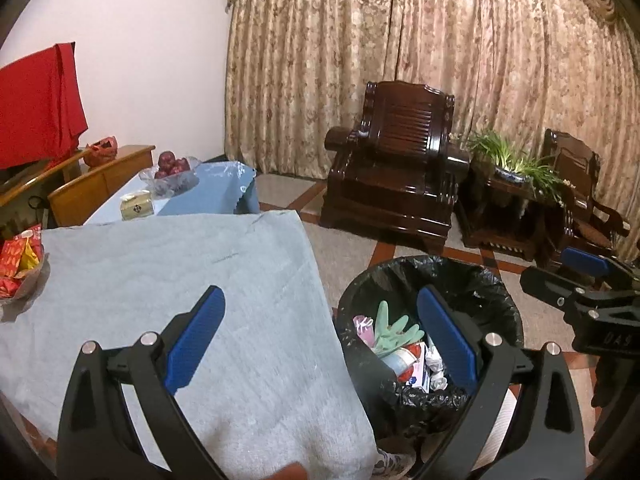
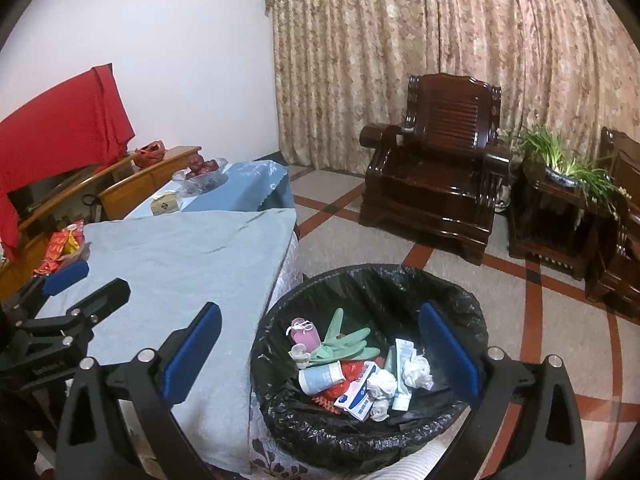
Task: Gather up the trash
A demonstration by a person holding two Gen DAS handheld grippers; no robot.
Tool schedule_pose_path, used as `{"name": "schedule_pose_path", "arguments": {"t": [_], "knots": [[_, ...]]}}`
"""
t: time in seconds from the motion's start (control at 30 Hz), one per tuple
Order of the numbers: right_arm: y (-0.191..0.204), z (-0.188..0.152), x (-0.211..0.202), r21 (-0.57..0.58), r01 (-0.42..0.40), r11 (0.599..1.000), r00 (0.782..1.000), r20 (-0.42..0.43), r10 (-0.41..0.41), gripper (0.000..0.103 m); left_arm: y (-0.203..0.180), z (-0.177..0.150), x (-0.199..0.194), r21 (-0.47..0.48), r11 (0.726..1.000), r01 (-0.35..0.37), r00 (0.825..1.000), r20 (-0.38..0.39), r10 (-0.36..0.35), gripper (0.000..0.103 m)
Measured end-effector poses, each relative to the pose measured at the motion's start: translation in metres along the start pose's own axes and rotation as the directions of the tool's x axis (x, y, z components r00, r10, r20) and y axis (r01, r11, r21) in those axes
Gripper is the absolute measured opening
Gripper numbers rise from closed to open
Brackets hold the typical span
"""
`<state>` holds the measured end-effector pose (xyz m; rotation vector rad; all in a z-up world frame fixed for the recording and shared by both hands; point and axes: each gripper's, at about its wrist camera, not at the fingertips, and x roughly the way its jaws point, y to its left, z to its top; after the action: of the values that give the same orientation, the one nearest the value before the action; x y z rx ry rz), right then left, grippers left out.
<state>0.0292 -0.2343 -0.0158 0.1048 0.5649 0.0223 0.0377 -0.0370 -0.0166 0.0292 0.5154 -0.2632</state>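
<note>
A round bin lined with a black bag (image 2: pixel 360 280) stands on the floor beside the table; it also shows in the left wrist view (image 1: pixel 460 276). It holds trash: a green rubber glove (image 2: pixel 344 344), a pink item, a toothpaste tube (image 2: pixel 402 376), crumpled tissues (image 2: pixel 416 372), a small box and a cup. My left gripper (image 1: pixel 320 336) is open and empty, straddling the table's edge and the bin. My right gripper (image 2: pixel 320 348) is open and empty above the bin. Each gripper shows at the edge of the other's view.
The table is covered by a grey-blue towel (image 1: pixel 168 280). A dish of red snack packets (image 1: pixel 20 264) sits at its left edge. Behind are a tissue box (image 1: pixel 137 206), a bowl of red fruit (image 1: pixel 172 168), dark wooden armchairs (image 1: pixel 396 168) and a potted plant (image 1: pixel 508 160).
</note>
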Motion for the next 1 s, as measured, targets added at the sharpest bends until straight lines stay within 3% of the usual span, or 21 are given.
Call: {"name": "schedule_pose_path", "arguments": {"t": [1.0], "knots": [[0.014, 0.004, -0.004, -0.039, -0.009, 0.999, 1.000, 0.012, 0.009, 0.097, 0.005, 0.003, -0.013, -0.004, 1.000, -0.011, 1.000, 0.014, 0.011, 0.094]]}}
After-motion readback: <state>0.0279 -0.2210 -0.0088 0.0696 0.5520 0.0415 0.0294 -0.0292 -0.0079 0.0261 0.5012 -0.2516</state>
